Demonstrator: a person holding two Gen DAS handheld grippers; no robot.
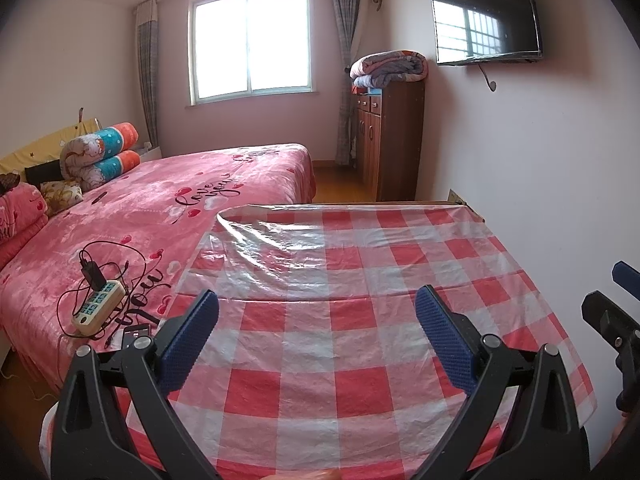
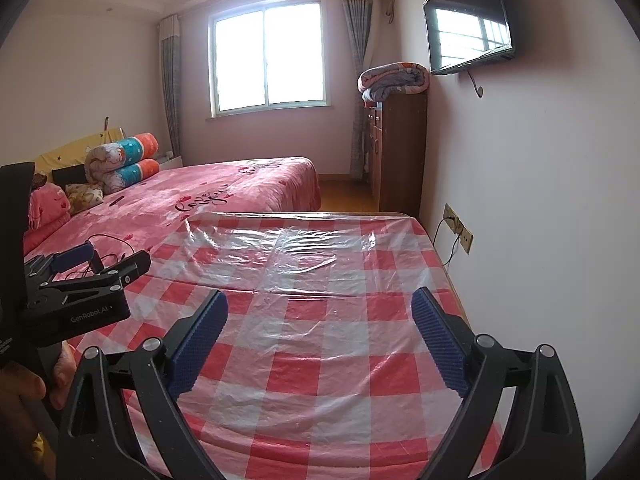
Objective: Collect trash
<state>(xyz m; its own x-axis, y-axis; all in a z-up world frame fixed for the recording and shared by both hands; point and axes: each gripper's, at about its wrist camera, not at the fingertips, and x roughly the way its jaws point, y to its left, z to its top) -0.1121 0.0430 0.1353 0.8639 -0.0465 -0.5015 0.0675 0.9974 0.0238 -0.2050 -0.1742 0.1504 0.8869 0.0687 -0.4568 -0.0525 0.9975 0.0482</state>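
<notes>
Both tongs hover over the tabletop (image 1: 360,360), spread wide and holding nothing: the left tongs (image 1: 316,312) at 6 o'clock in their own view, the right tongs (image 2: 320,312) likewise in theirs. The left tongs also show at 9 o'clock in the right wrist view.

No trash shows in either view; the checked cloth is bare, so where the trash lies cannot be told. The step in hand looks like searching. Sweep both cameras slowly down and around the tabletop edges and the floor, keeping the tongs open until something turns up.

The plastic tablecloth (image 2: 320,380) is thin, glossy, red-and-white checked, wrinkled and lifting at its far end at 12 o'clock; it would snag easily. The ribbed blue pads (image 1: 192,340) should grip light scraps. A cream power strip (image 1: 98,306) with tangled black cables lies on the plush pink bed (image 1: 140,208) at 9 o'clock; it is not trash.
</notes>
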